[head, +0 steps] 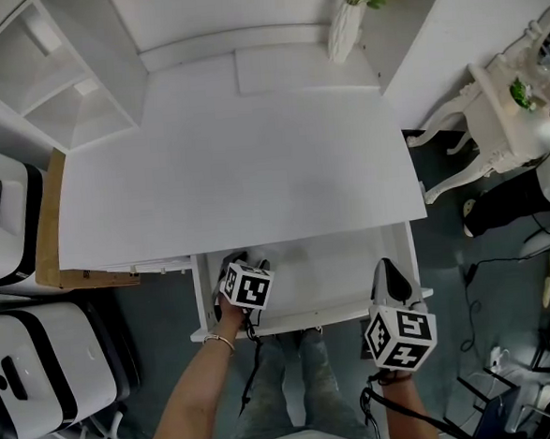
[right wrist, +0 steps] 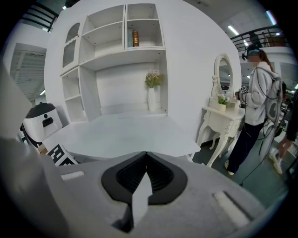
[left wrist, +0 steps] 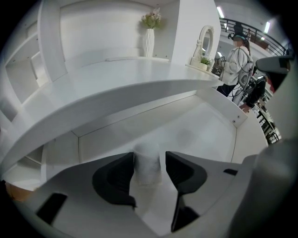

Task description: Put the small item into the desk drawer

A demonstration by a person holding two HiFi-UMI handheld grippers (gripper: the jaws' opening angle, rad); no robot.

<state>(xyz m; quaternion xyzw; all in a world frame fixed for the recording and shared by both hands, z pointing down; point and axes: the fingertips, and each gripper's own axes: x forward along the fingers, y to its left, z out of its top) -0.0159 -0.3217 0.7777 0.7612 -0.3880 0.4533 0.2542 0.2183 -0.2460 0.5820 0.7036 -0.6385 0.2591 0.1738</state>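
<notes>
The desk drawer (head: 202,299) stands pulled out under the white desk top (head: 235,179). My left gripper (head: 244,266) reaches down into the drawer's left part. In the left gripper view a small white cylinder (left wrist: 147,163) stands upright on the drawer floor (left wrist: 200,135) between the dark jaws of the left gripper (left wrist: 150,156). The jaws are open, with a thin gap at the right pad. My right gripper (head: 392,285) hovers at the drawer's right front corner. The right gripper (right wrist: 146,159) is shut with nothing between its pads.
A white vase with flowers (head: 348,21) stands at the desk's back edge. A shelf unit (head: 49,70) rises at the back left. Two white-and-black machines (head: 2,214) and a wooden board (head: 48,220) flank the left side. A white vanity table (head: 503,123) and a person (right wrist: 258,97) are at the right.
</notes>
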